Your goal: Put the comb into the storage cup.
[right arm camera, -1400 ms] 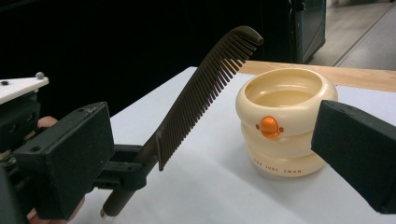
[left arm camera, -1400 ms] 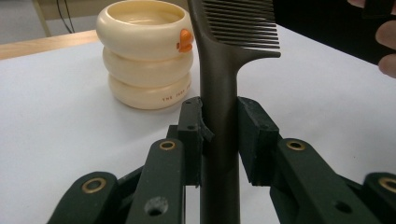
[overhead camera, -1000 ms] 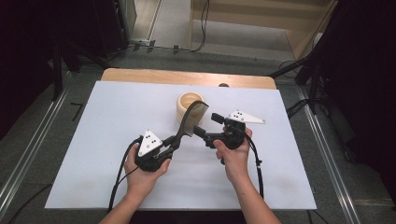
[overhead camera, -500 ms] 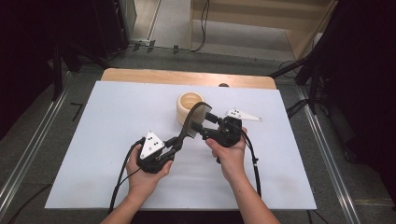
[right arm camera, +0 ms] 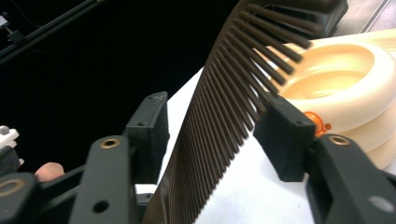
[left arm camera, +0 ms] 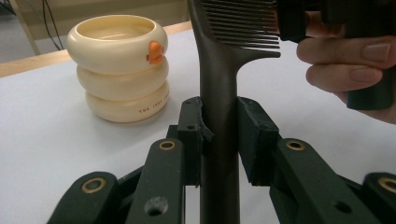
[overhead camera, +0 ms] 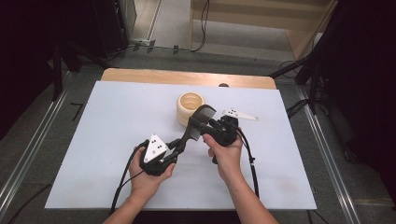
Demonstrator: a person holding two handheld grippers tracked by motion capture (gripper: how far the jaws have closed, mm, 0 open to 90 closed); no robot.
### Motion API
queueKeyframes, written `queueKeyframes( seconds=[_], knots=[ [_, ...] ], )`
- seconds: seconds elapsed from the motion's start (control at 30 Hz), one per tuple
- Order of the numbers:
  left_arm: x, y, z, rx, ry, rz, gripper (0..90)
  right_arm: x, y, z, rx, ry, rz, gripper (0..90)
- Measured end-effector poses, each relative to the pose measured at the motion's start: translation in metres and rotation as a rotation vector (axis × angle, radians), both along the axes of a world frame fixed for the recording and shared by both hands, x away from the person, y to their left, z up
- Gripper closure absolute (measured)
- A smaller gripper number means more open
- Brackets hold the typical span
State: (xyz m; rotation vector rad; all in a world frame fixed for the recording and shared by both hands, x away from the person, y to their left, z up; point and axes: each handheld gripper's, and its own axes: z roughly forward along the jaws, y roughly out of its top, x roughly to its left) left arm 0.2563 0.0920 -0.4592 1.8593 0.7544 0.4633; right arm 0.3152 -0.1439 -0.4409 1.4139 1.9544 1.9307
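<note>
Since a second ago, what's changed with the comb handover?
The right gripper has moved in on the comb, and its jaws have just been closing around the teeth, pads not yet pressing. The left gripper stays clamped on the handle; the cream cup hasn't moved.

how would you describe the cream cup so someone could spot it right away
On the white table sheet, look toward its far middle, just beyond the two grippers. The cream cup stands there, shaped like three stacked rings with a small orange duck bill.
</note>
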Motion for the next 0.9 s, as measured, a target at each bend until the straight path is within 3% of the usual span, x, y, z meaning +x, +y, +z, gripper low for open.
queueKeyframes(
  seconds=[0.47, 0.73, 0.9],
  knots=[
    [-0.0016, -0.0011, -0.0027, 0.014, -0.033, 0.006, 72.3, -0.0018, 0.0024, -0.0015, 0.075, 0.019, 0.046, 70.7],
    [-0.0018, -0.0025, -0.0038, 0.015, -0.044, -0.002, 72.2, -0.0022, -0.0004, -0.0039, 0.164, 0.031, 0.082, 82.1],
    [0.0002, -0.0006, -0.0048, -0.014, -0.036, -0.015, 70.0, -0.0058, 0.0012, -0.0008, 0.145, 0.003, 0.08, 82.6]
  ],
)
